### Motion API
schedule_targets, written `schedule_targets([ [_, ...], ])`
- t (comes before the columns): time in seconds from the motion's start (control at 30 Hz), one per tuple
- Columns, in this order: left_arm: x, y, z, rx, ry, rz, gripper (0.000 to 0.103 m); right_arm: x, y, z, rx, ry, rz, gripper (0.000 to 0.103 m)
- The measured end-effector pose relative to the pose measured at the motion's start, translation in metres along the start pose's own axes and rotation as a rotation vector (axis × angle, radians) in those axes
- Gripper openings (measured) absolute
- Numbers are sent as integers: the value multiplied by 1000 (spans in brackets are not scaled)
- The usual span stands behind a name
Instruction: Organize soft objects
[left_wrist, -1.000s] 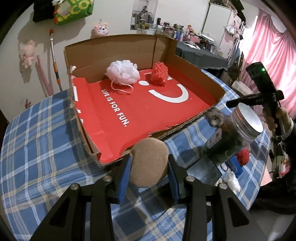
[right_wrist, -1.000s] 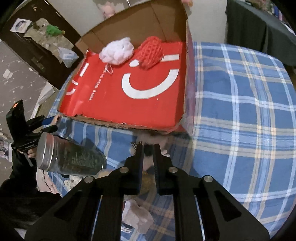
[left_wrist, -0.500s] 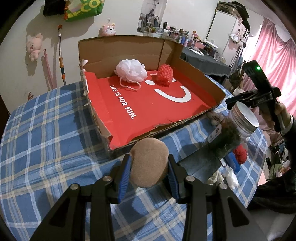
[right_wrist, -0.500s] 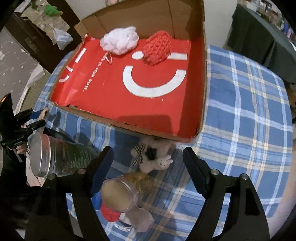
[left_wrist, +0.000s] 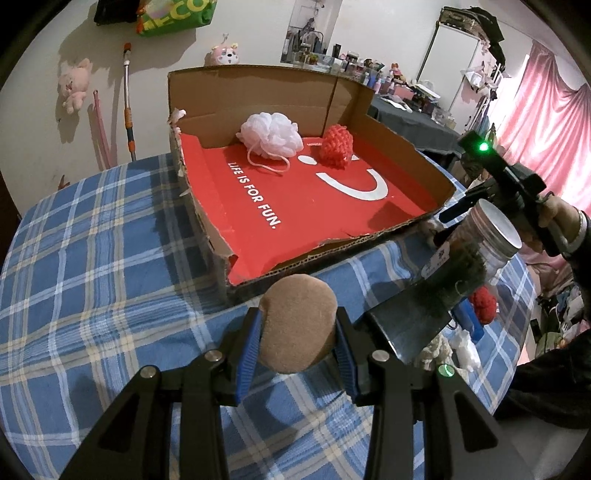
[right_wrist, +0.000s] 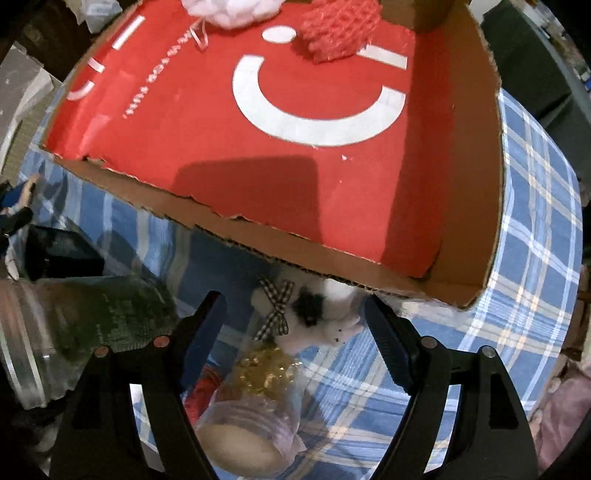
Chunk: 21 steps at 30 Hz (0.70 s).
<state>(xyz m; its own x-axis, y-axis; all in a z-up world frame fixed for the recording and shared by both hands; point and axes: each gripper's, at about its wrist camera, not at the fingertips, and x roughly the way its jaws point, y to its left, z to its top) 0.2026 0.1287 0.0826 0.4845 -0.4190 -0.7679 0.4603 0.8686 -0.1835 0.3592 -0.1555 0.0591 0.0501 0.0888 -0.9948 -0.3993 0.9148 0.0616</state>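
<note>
My left gripper is shut on a brown plush pad, held above the blue plaid tablecloth just before the near edge of the red-lined cardboard box. In the box lie a white mesh bath puff and a red knitted ball. My right gripper is open, its jaws either side of a small white plush toy with a checked bow, which lies on the cloth against the box's front wall. The red ball and white puff show at the top of the right wrist view.
A tall jar with a metal lid stands right of the box, seen also in the right wrist view. A jar of golden bits, a red soft item and white bits lie near the table's edge.
My right gripper has opened wide and moved down close around the white plush toy. My left gripper, with the brown pad, has drawn back and left from the box.
</note>
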Motion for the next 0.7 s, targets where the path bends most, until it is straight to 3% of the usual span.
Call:
schedule_targets([
  [0.27, 0, 3, -2, -1, 5, 2, 42, 18, -3, 4, -10, 16, -6, 77],
  [0.3, 1, 3, -3, -2, 6, 3, 42, 18, -3, 4, -16, 6, -6, 74],
  [0.33, 1, 3, -3, -3, 9, 4, 42, 16, -3, 4, -18, -6, -10, 60],
  [0.37, 2, 3, -4, -4, 12, 5, 42, 15, -3, 4, -19, -16, -16, 55],
  [0.7, 6, 5, -6, -12, 23, 10, 42, 3, 1, -8, -48, -64, 12, 53],
])
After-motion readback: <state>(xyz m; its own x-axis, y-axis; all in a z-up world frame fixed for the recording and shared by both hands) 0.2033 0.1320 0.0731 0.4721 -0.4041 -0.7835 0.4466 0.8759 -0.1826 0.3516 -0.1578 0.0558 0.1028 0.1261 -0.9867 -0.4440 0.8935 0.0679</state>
